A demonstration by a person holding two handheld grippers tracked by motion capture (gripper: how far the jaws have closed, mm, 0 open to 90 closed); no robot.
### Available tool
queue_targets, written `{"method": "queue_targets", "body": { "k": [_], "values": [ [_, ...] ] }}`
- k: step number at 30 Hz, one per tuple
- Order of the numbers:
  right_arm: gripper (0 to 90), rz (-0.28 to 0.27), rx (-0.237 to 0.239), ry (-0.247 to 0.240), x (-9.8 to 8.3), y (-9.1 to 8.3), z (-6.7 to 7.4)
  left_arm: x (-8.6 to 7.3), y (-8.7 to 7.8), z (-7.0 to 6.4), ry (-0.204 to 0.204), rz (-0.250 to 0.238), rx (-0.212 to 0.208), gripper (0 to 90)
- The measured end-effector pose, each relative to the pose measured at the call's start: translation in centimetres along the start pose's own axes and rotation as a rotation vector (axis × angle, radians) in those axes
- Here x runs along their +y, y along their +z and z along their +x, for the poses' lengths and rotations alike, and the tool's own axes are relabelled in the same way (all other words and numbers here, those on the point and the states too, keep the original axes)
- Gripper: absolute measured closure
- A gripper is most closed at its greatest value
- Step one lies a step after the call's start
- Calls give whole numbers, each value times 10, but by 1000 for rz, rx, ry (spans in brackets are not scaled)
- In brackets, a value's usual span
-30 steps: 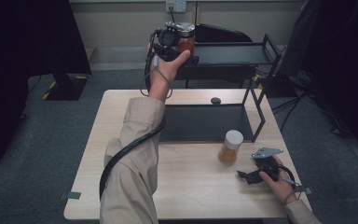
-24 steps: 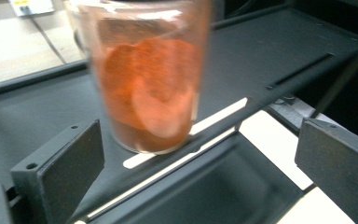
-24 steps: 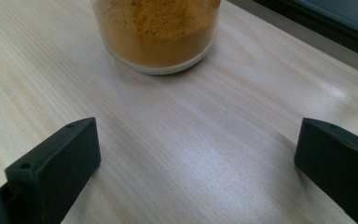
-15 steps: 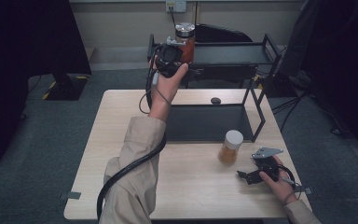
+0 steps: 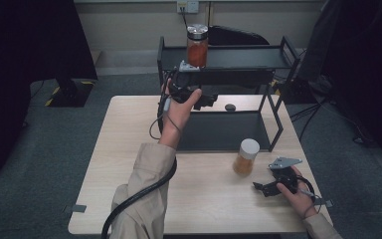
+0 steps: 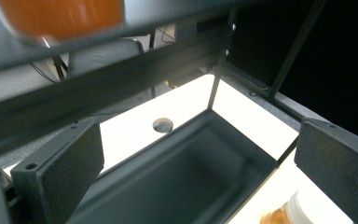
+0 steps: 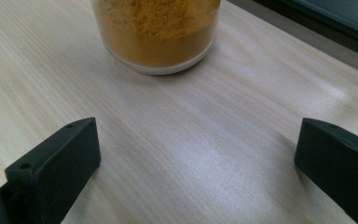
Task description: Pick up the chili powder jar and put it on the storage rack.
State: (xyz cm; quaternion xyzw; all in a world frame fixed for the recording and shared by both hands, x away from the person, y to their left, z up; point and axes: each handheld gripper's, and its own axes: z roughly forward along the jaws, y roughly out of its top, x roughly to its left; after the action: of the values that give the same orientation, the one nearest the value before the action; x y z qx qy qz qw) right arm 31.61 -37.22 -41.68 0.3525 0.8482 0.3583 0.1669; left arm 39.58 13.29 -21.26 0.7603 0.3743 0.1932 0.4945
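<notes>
The left gripper [image 5: 206,98] hung empty below the rack's [image 5: 271,56] top shelf, jaws spread wide, while the jar of red powder [image 5: 197,46] stood upright on that shelf above it. Further right, the white-lidded jar of orange powder [image 5: 245,157] stood on the table [image 5: 119,164] just in front of the rack. It looked like rigid, smooth, possibly slippery glass, best gripped across its mid-body. The right gripper [image 5: 264,187] rested near it, jaws parted, holding nothing.

Red-filled jar [image 5: 197,46], orange-filled white-lidded jar [image 5: 245,157], black shelf [image 5: 238,57], pale wood table [image 5: 129,149]
</notes>
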Motion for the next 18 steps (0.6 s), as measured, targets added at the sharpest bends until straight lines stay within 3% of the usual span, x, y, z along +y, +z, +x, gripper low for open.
{"method": "queue_targets", "body": {
  "k": [18],
  "values": [
    [0,0,0,0,0,0,0,-53,36,10,-50,49,-42,7]
  ]
}}
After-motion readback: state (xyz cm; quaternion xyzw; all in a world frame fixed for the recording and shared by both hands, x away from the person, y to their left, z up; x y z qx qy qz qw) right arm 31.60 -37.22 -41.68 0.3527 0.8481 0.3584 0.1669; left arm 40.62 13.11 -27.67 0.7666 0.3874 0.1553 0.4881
